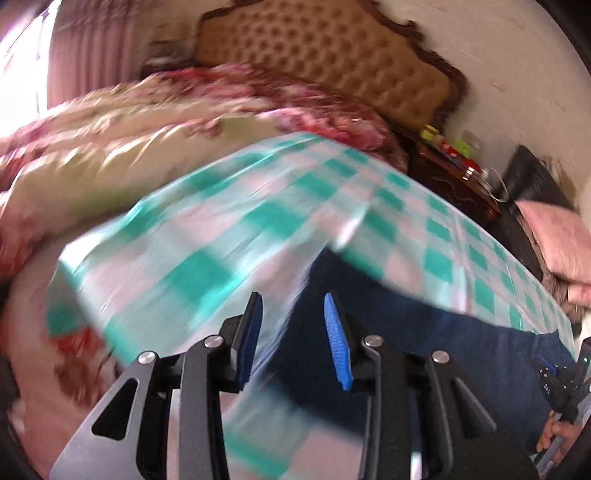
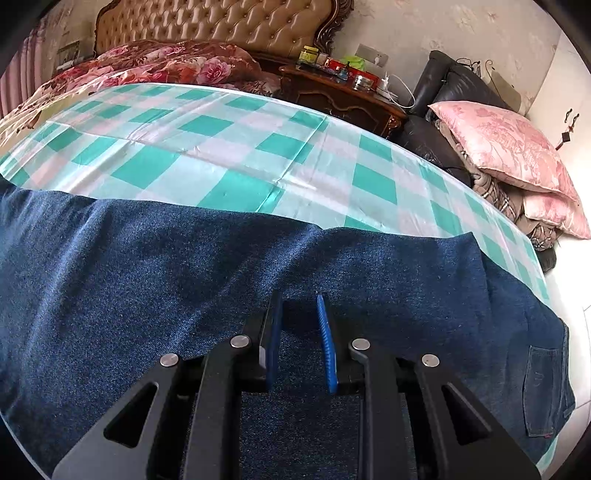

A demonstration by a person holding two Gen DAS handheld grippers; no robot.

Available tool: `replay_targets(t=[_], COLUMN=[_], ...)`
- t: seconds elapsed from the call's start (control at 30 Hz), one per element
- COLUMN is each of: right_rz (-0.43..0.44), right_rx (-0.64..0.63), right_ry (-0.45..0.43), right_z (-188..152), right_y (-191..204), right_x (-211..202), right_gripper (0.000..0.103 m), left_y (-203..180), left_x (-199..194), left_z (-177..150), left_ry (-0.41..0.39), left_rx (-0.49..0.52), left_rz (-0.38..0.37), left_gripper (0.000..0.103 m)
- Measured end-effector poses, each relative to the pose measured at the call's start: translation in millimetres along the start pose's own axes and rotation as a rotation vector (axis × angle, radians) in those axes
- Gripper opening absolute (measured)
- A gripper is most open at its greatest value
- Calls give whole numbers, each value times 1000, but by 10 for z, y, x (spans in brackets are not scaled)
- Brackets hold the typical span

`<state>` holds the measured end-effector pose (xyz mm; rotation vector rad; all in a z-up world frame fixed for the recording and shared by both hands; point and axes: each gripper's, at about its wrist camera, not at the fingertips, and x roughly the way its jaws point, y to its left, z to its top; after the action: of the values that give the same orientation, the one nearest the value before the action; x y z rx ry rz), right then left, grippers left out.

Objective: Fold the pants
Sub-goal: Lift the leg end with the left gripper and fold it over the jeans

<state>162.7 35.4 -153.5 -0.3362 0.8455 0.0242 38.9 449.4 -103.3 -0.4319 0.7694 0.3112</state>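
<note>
Dark blue denim pants lie flat across the near side of a green-and-white checked sheet on the bed. A back pocket shows at the right end. My right gripper is open just above the denim, nothing between its pads. In the blurred left wrist view my left gripper is open and empty, over the edge where the pants meet the checked sheet. The right gripper shows at that view's right edge.
A floral quilt is bunched at the far side under a tufted headboard. A dark wooden nightstand with jars stands at the back right. Pink pillows are stacked on a black chair at the right.
</note>
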Motion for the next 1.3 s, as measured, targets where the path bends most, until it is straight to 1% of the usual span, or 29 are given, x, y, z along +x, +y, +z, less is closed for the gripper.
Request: replay_targets(t=[0.07, 0.13, 0.23, 0.37, 0.43, 0.47, 0.53, 0.6, 0.67, 0.73, 0.8, 0.83, 0.9, 0.93, 0.97, 1.03, 1.1, 1.13, 1.17, 1.23, 1.27, 1.3], right_rz=[-6, -3, 12, 31, 26, 22, 18, 15, 13, 74, 169, 201, 219, 244, 259, 269, 267, 269, 272, 269, 268, 266], right_rx=[-5, -3, 3, 11, 8, 6, 1, -8, -30, 7, 94, 145, 188, 222, 245, 283, 329, 351, 377, 419, 431, 442], right_ry=[-3, -2, 2, 4, 2, 1, 0, 2, 5, 38, 86, 97, 96, 97, 99, 95, 95, 98, 103, 118, 124, 131], right_z=[-4, -4, -5, -3, -3, -5, -3, 4, 20, 56, 76, 70, 38, -9, -48, -144, -265, -318, -383, -507, -557, -614], right_y=[13, 15, -3, -38, -29, -21, -13, -5, 9, -93, -269, -380, -526, -650, -726, -898, -1099, -1188, -1287, -1461, -1520, -1573], right_x=[-2, -1, 3, 6, 5, 4, 4, 5, 6, 21, 31, 4, -91, -163, -210, -315, -400, -415, -433, -439, -438, -437], right_gripper=[22, 22, 23, 23, 23, 23, 23, 23, 23, 23, 23, 23, 26, 29, 35, 37, 37, 37, 37, 37, 37, 37], left_y=[146, 180, 147, 12, -63, -83, -112, -89, -68, -142, -332, -446, -814, -962, -1205, -1666, -2216, -2558, -2762, -3237, -3425, -3569], left_x=[-29, 13, 115, 219, 249, 250, 261, 256, 211, 89, -88, -176, -402, -486, -606, -804, -963, -1026, -1042, -1014, -963, -880], left_z=[-171, -289, -375, -374, -378, -382, -370, -336, -287, -239, -181, -159, -131, -130, -150, -242, -469, -681, -839, -1347, -1625, -1888], left_ry=[26, 52, 74, 77, 90, 93, 99, 109, 108, 82, 43, 23, -33, -53, -82, -140, -198, -232, -247, -274, -275, -258], left_rx=[-33, -44, -31, 54, 90, 93, 95, 71, 45, 57, 112, 149, 268, 314, 386, 515, 674, 767, 820, 958, 1010, 1049], left_rz=[-12, -28, -3, 54, 81, 77, 90, 73, 53, 53, 73, 88, 155, 174, 195, 212, 210, 200, 188, 160, 137, 117], left_gripper=[35, 35, 35, 35, 29, 24, 22, 19, 19, 19, 19, 19, 19, 19, 19, 19, 19, 19, 19, 19, 19, 19])
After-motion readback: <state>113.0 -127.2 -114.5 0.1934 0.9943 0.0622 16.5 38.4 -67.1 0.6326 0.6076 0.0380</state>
